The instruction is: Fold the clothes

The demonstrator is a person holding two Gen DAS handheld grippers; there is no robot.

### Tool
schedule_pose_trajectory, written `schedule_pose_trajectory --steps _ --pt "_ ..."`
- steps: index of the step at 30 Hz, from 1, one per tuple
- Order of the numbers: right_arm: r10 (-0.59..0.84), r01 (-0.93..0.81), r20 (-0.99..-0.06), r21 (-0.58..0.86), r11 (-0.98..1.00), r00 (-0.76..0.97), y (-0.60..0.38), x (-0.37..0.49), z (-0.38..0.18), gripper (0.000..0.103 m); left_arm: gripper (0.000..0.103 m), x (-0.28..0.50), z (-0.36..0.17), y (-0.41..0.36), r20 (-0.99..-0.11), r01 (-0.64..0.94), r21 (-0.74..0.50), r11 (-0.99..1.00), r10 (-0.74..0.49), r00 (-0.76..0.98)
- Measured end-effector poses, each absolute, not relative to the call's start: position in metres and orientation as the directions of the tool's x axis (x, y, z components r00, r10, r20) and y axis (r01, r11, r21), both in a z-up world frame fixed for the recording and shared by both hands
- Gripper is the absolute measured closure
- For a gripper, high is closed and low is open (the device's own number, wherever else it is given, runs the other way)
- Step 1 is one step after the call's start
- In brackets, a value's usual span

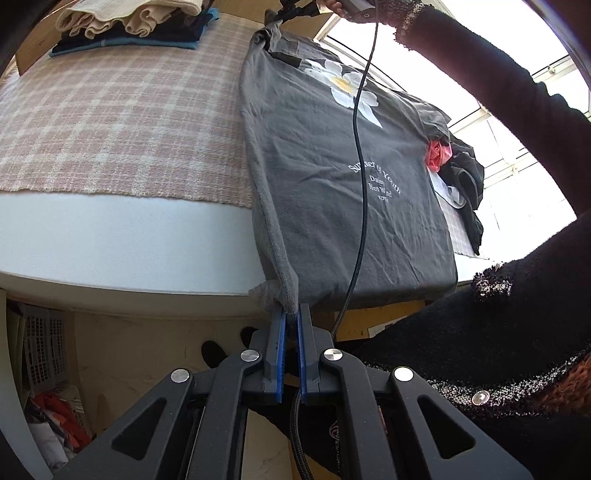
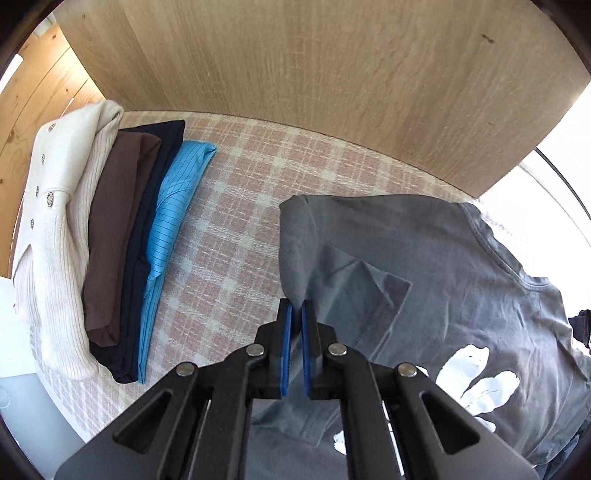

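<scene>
1. The bed [image 1: 122,122] is the biggest thing. It has a pink and white checked cover and a white side.
2. A grey T-shirt [image 1: 332,177] lies on the bed, long and flat, with its left side folded in. It has a white flower and white words on it. Its bottom edge hangs over the near side of the bed.
3. A person's arm in a black sleeve [image 1: 491,74] stretches from the right, high over the shirt, to the far end. A hand [image 1: 334,4] there holds the right gripper's handle, and a black cable [image 1: 356,147] hangs down from it across the shirt.
4. A stack of folded clothes [image 2: 107,236] sits on the far left part of the bed: cream, brown, dark blue and light blue.
5. A heap of loose clothes [image 1: 458,173], black and red, lies on the right of the shirt.
6. The left gripper [image 1: 291,317] points down at the near edge of the bed. Its blue pads are squeezed tight on the shirt's bottom left corner.
7. The right gripper [image 2: 296,314] points almost straight down at the top end of the shirt. Its pads are pinched on the folded left edge of the cloth, near the shoulder.
</scene>
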State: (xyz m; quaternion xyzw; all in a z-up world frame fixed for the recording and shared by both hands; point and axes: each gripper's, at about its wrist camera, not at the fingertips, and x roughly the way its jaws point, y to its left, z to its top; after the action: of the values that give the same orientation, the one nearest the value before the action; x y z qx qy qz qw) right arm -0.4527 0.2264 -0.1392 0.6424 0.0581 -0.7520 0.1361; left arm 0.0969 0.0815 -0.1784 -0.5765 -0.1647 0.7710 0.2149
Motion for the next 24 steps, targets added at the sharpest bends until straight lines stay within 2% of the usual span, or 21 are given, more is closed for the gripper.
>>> schedule_pose_trajectory --steps 9,14,18,20,22,24 --pt "-0.135 0.191 -0.973 0.098 -0.977 -0.189 0.325 -0.448 -0.113 0.099 0.098 0.103 -0.172 0.165 -0.801 -0.234 -0.532 -0.814 0.573 -0.173" --pt "-0.102 0.128 -0.975 0.077 -0.989 -0.199 0.389 -0.438 -0.129 0.099 0.098 0.098 -0.184 0.204 -0.823 -0.238 -0.518 -0.822 0.555 -0.125" --pt "-0.214 0.138 -0.956 0.188 -0.972 -0.201 0.413 -0.435 -0.132 0.099 0.098 0.096 -0.187 0.219 -0.834 -0.244 -0.506 -0.827 0.542 -0.108" --pt "-0.301 0.149 -0.94 0.278 -0.949 -0.162 0.409 -0.434 -0.134 0.095 0.098 0.096 -0.187 0.218 -0.84 -0.235 -0.498 -0.835 0.531 -0.108" --pt "-0.355 0.147 -0.922 0.335 -0.931 -0.152 0.401 -0.436 -0.139 0.08 0.098 0.096 -0.188 0.218 -0.847 -0.224 -0.489 -0.843 0.521 -0.107" --pt "-0.376 0.144 -0.914 0.356 -0.923 -0.153 0.39 -0.437 -0.146 0.079 0.098 0.097 -0.188 0.216 -0.853 -0.209 -0.481 -0.851 0.51 -0.11"
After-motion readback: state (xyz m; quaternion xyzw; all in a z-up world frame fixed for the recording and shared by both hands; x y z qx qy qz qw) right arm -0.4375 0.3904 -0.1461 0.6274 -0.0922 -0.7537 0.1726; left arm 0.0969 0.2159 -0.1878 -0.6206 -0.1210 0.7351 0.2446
